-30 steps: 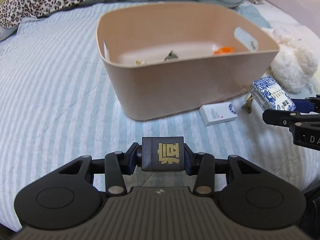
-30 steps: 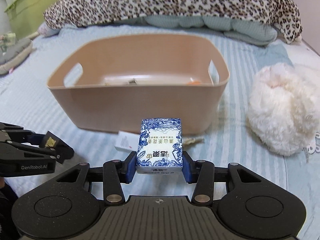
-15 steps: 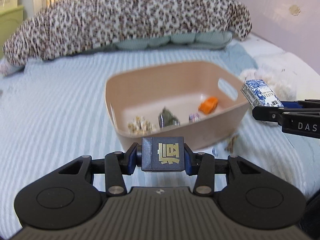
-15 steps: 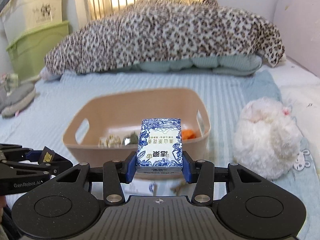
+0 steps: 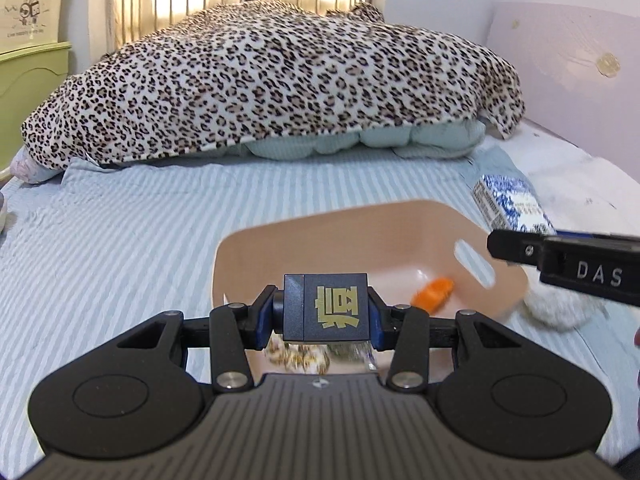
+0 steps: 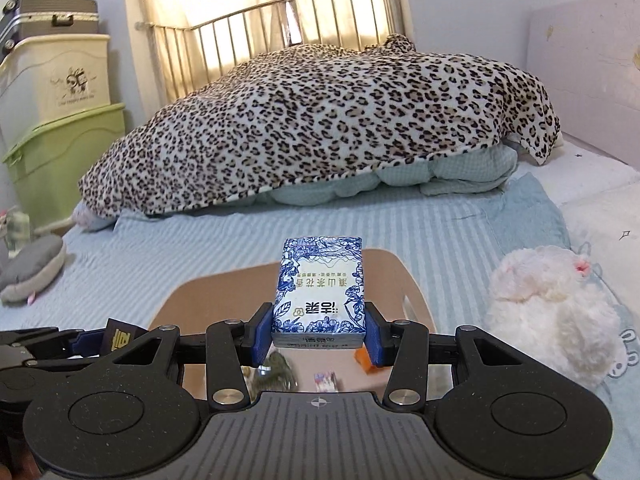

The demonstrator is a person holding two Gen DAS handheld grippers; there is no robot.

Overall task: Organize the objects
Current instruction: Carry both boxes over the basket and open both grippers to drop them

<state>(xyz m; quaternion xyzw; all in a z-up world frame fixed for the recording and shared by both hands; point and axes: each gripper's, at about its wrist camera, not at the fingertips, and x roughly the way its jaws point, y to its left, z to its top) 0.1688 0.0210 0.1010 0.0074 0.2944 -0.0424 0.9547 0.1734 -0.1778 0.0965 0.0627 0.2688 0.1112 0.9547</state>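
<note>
Bin (image 5: 508, 292) below; L gripper (image 5: 326, 312) w/ cube (image 5: 326, 306), R gripper (image 6: 318, 332) w/ box (image 6: 320, 288).

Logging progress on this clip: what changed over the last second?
Both grippers rose and moved forward over the bin, which now sits low in both views. Unchanged: the left gripper grips the dark box, the right gripper the blue-patterned pack.

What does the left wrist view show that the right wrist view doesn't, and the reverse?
Left wrist only: the front face of the dark cube with its gold character, clamped in the left gripper.

Right wrist only: the printed top of the blue-and-white box held by the right gripper, stacked storage bins, a grey plush.

Both: the beige basket, orange item, white plush, leopard blanket.
</note>
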